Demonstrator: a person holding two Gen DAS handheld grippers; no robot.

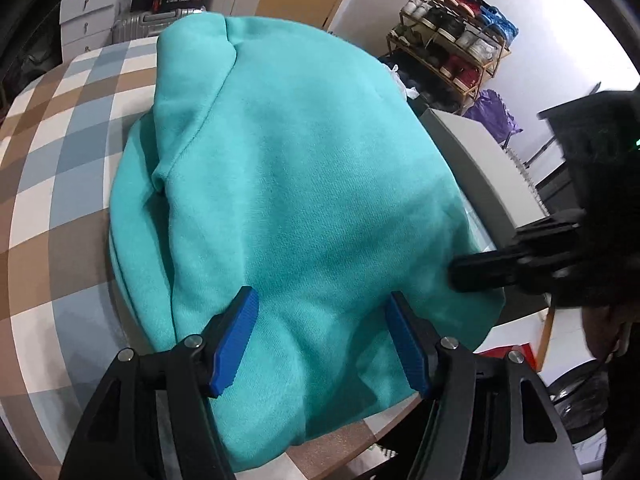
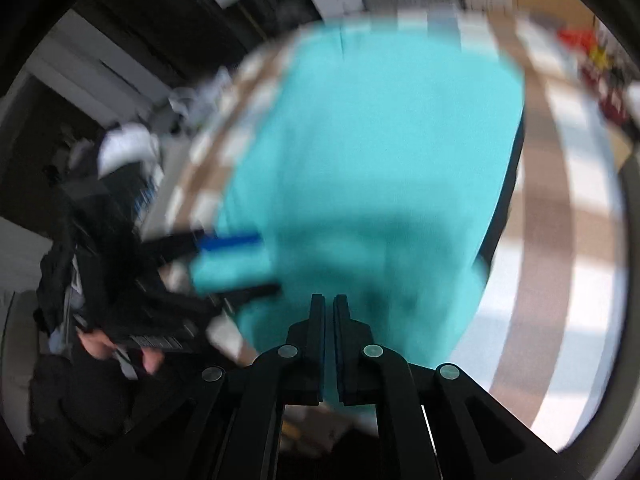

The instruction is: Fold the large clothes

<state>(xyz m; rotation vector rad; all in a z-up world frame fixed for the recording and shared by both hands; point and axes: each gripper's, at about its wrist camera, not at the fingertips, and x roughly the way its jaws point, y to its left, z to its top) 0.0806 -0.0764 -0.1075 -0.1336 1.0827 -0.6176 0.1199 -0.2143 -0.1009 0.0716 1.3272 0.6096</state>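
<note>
Left fingers (image 1: 322,316) spread, angled down over teal sweatshirt (image 1: 296,184); right fingers (image 2: 329,300) pressed together, tilted steeply down.

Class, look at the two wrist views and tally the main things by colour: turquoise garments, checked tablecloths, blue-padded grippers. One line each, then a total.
Turquoise sweatshirt: 1
Checked tablecloth: 1
Grippers: 2, the left gripper and the right gripper
Total: 4

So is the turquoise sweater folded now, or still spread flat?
Folded. The sweater lies as a compact bundle on the checked tablecloth, with stacked layers showing along its left edge and a sleeve turned in on top.
</note>
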